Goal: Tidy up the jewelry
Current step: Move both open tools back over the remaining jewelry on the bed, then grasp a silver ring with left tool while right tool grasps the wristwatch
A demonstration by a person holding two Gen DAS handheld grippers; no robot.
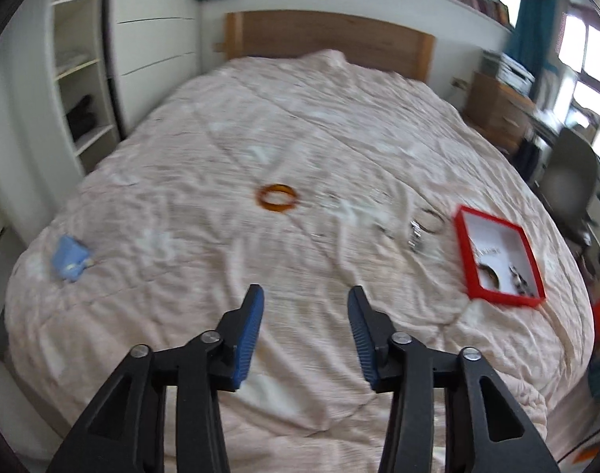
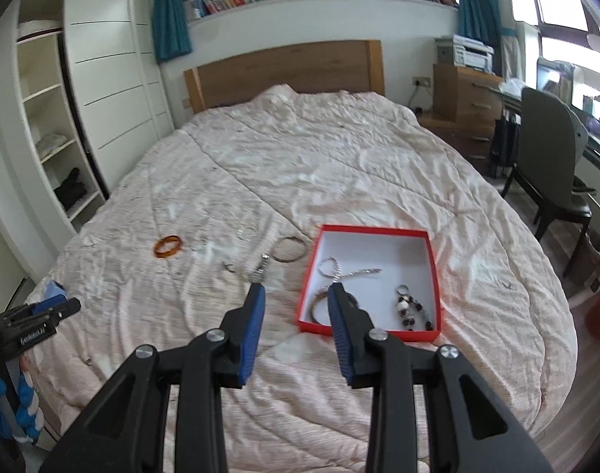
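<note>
A red box (image 2: 432,268) with a white inside lies on the bed; it holds a silver chain (image 2: 349,272), a dark bead piece (image 2: 412,309) and a brown bangle (image 2: 317,303). It also shows in the left wrist view (image 1: 463,252). An amber bangle (image 1: 277,198) (image 2: 167,246), a thin metal bangle (image 2: 288,254) (image 1: 432,220) and a small silver piece (image 2: 262,266) lie loose on the quilt. My left gripper (image 1: 305,295) is open and empty above the quilt, short of the amber bangle. My right gripper (image 2: 296,291) is open and empty by the box's near left corner.
A pink quilt (image 2: 339,165) covers the bed. A blue pouch (image 1: 71,262) lies at the left edge. White wardrobe shelves (image 2: 51,138) stand on the left; a chair (image 2: 548,165) and wooden drawers (image 2: 467,98) on the right. The left gripper's tip (image 2: 43,311) shows at left.
</note>
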